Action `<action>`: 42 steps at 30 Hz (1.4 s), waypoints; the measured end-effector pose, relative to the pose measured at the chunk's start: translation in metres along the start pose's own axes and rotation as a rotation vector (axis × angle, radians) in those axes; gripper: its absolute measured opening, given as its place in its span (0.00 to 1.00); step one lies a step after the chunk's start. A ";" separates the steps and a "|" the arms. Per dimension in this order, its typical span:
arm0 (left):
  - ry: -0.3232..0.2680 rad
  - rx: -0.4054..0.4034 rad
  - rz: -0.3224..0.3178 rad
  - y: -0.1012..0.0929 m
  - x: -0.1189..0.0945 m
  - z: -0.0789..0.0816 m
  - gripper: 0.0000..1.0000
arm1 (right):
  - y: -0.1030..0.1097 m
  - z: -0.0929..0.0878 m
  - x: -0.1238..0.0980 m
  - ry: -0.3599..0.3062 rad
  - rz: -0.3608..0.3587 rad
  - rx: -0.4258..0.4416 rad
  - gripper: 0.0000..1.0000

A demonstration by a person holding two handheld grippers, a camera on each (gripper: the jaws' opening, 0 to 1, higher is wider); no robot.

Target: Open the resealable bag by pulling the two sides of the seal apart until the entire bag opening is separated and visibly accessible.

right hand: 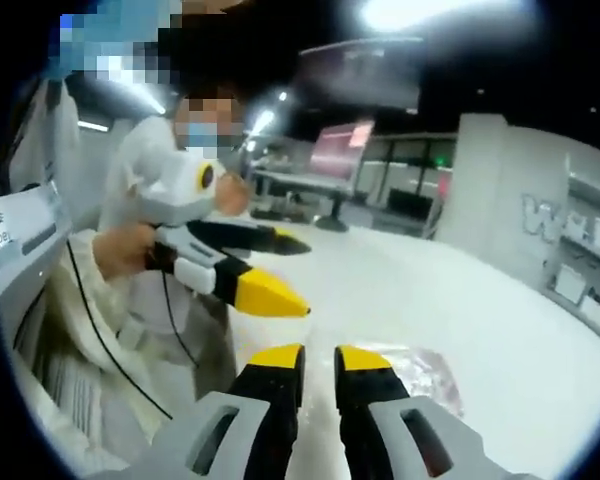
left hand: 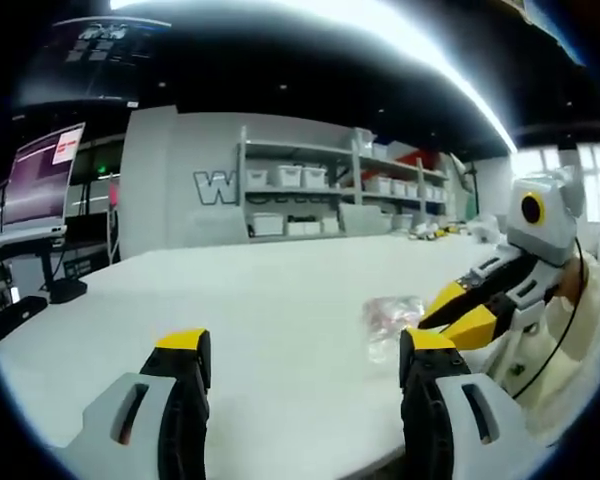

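Resealable bag (right hand: 420, 372) blurred, partly behind right claw (right hand: 319, 362); seal indiscernible.

White desk (left hand: 280, 300), grey wall (left hand: 180, 180) with large letters, shelving (left hand: 310, 190) holding white bins, monitor (left hand: 42, 175) on stand at left, bright ceiling strip light (left hand: 420, 50), dark ceiling.

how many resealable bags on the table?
1. A clear plastic resealable bag lies on the white table, near the right gripper tips; in the right gripper view it sits just beyond those jaws. Others may lie outside both views.
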State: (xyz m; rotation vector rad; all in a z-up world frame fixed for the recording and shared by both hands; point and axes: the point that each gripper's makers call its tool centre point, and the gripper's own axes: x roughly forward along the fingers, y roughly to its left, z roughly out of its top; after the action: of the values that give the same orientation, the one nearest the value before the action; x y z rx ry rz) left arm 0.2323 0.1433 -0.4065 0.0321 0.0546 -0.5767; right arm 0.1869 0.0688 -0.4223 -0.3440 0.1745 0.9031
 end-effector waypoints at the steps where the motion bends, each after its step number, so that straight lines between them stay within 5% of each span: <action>1: 0.000 0.000 0.000 0.000 0.000 0.000 0.76 | 0.000 -0.001 0.000 0.002 0.000 -0.001 0.09; 7: 0.004 0.000 -0.001 0.000 0.000 -0.001 0.76 | 0.004 0.000 -0.001 0.011 0.006 -0.025 0.09; 13: 0.002 -0.001 -0.002 0.000 0.000 0.000 0.76 | 0.007 0.005 -0.002 0.031 -0.020 -0.143 0.09; 42: 0.002 -0.012 -0.011 0.000 0.000 -0.002 0.76 | 0.004 -0.014 0.004 0.127 -0.024 -0.228 0.05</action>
State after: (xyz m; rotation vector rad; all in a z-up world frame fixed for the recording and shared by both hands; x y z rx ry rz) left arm 0.2325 0.1430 -0.4082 0.0210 0.0603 -0.5869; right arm 0.1858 0.0686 -0.4377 -0.6147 0.1845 0.8796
